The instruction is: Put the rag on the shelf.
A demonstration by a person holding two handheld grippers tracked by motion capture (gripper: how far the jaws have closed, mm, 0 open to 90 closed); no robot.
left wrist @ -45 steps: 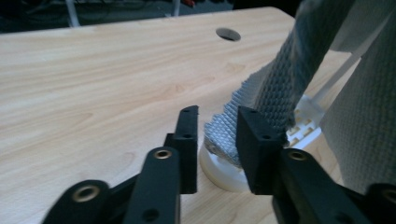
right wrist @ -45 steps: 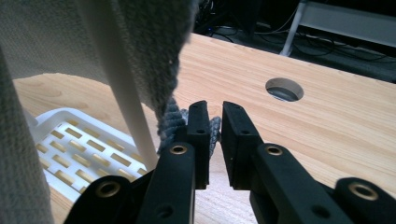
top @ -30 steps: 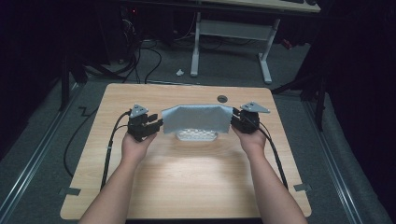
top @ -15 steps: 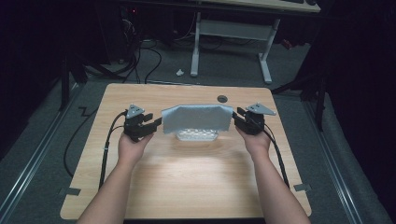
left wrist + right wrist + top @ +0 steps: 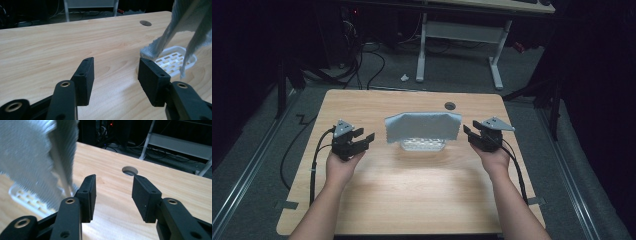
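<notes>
While both grippers are standing open and empty — left gripper (image 5: 360,139), right gripper (image 5: 473,134), jaws just having been opening — the grey cloth (image 5: 423,127) is draping over the white slotted tray (image 5: 422,145) mid-table, looking light, limp, best pinched at its side edges.

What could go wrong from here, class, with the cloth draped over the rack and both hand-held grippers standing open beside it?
1. The grey cloth hangs over a thin rail above the white slotted tray with neither hand-held gripper gripping it; it could slide off.
2. The left hand-held gripper has a jaw close to the cloth's lower corner, so it might snag it.
3. The right hand-held gripper, whose jaws have just been opening, sits close to the cloth's edge and could knock the light tray.
</notes>
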